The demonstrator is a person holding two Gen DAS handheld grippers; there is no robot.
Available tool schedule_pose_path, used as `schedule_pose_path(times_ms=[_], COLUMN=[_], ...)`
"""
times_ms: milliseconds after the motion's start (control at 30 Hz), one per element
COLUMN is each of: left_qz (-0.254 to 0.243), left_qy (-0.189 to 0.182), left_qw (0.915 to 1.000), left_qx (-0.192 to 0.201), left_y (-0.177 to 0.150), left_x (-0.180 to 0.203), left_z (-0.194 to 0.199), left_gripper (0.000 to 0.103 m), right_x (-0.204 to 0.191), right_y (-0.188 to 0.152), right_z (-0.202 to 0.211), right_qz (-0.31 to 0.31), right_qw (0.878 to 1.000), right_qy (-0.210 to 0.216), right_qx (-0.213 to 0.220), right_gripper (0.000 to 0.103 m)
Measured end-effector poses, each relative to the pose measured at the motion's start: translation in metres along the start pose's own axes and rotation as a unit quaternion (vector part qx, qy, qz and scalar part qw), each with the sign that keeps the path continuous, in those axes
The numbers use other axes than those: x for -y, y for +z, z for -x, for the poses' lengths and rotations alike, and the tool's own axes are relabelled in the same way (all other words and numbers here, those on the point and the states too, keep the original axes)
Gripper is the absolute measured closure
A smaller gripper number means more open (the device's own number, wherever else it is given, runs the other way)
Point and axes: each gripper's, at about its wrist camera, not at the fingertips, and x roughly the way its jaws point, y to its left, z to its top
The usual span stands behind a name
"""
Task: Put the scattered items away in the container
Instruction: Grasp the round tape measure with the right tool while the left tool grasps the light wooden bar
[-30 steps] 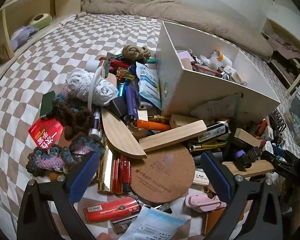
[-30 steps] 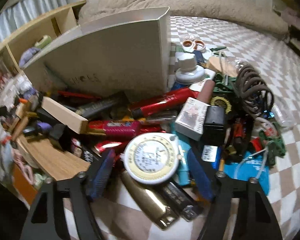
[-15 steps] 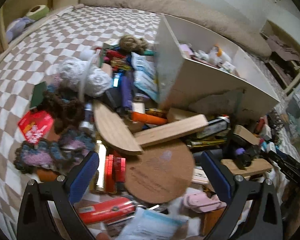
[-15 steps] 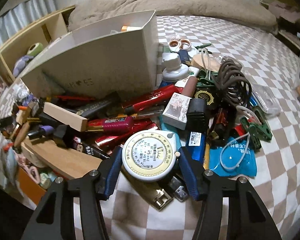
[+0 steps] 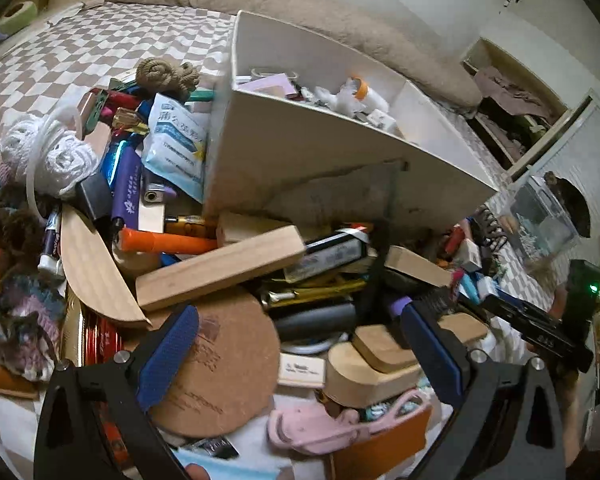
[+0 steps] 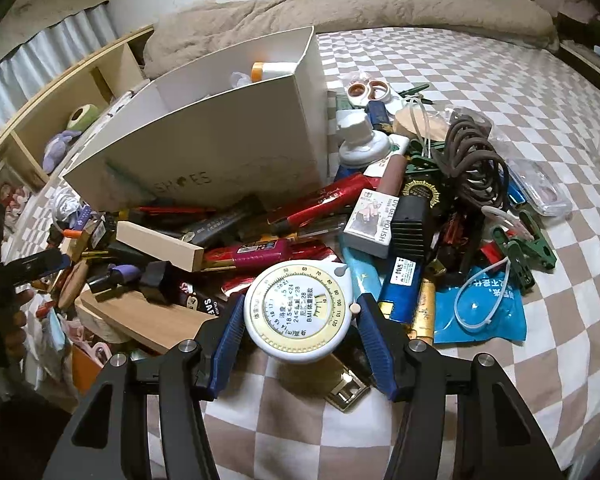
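The right tool (image 6: 300,320), which stood wide around the round tape measure (image 6: 298,314) a second ago, has clamped onto it at the near edge of the pile on the bed, ready for the white box (image 6: 204,160), while the left tool (image 5: 300,354), apart and empty, drifts closer over the cork coaster (image 5: 224,364).

Box (image 6: 220,152) front wall: clutter pile (image 6: 260,240) packed against it, no gap.
Box top: open.
Bed (image 6: 480,92) right of pile: bare checkered cover, free passage.

Left gripper (image 5: 298,354) gapes wide, angled downward; right gripper (image 6: 302,330) is clamped, angled downward.
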Motion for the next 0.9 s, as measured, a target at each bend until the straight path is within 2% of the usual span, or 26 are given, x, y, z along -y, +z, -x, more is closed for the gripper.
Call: schedule_pose_path(times_ms=[200,267,400,667,767,900], left_qz=[0.015,0.015,0.024,0.112,0.129,0.135], left_qy=[0.071,0.077,0.072,0.010,0.012,0.032], left_qw=[0.9973,0.9969,0.9971,0.9933,0.9910,0.9898], left_qx=[-0.002,0.001,0.007,0.029,0.031,0.033], left_y=[-0.005,-0.006,-0.003,0.008,0.011,0.013], left_x=[-0.019,-0.022,-0.023,-0.038,-0.040,-0.034], left_z=[-0.001,0.001,-0.002,-0.003,-0.005,-0.008], left_gripper=[0.001,0.001,0.001,0.000,0.000,0.000], right_x=[0.002,0.001,0.001,0.000,-0.001,-0.002], right_y=[0.001,0.001,0.003,0.002,0.002,0.001], right_z=[0.004,0.005,0.006,0.004,0.003,0.003], right_qz=[-0.005,-0.007,-0.009,-0.010,-0.010,-0.009], right_qw=[1.000,1.000,1.000,1.000,1.000,1.000], right_qy=[0.002,0.004,0.010,0.016,0.017,0.017], right_qx=[0.003,0.004,0.006,-0.001,-0.002,-0.002], right_gripper=[0.046,0.046,0.046,0.046,0.046,0.046])
